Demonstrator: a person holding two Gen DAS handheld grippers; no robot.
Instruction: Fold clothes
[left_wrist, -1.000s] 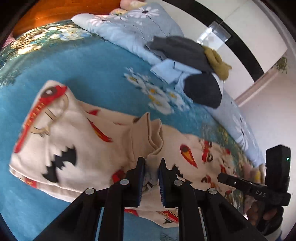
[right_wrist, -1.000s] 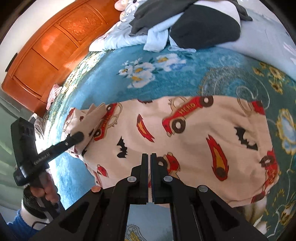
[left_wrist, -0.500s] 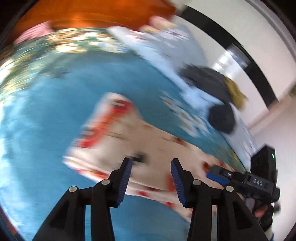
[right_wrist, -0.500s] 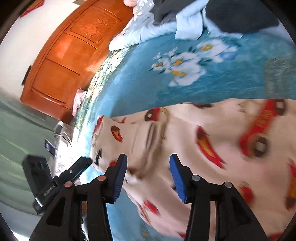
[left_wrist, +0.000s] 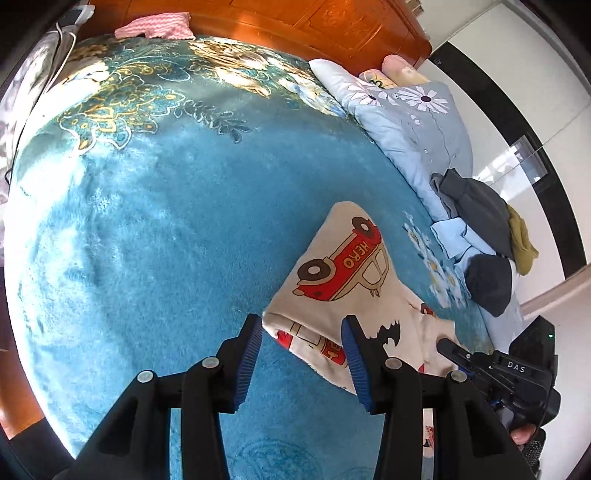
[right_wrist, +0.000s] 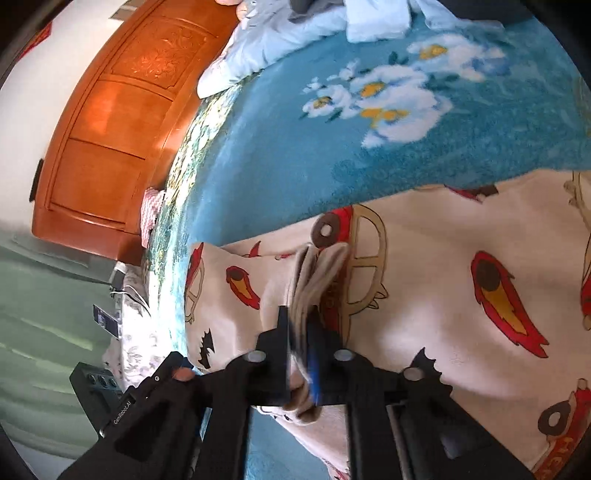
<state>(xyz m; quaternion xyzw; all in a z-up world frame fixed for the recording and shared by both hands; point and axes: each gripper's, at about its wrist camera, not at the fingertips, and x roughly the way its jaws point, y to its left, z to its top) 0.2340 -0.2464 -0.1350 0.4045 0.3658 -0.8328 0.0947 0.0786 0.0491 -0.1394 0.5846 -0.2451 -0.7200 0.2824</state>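
Pajama top (right_wrist: 443, 295) with cars lies on our bed's blue blanket (left_wrist: 166, 240); right hand-held gripper (right_wrist: 301, 343) pinches its bunched fabric, left hand-held gripper (left_wrist: 303, 354) hangs wide apart at its edge.

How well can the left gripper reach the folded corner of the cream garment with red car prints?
Probably yes. The left gripper is open, and the folded corner of the cream car-print garment lies between its fingers on the blue blanket, nothing in between.

Bright daylight, fisheye-warped edges, slight motion blur.
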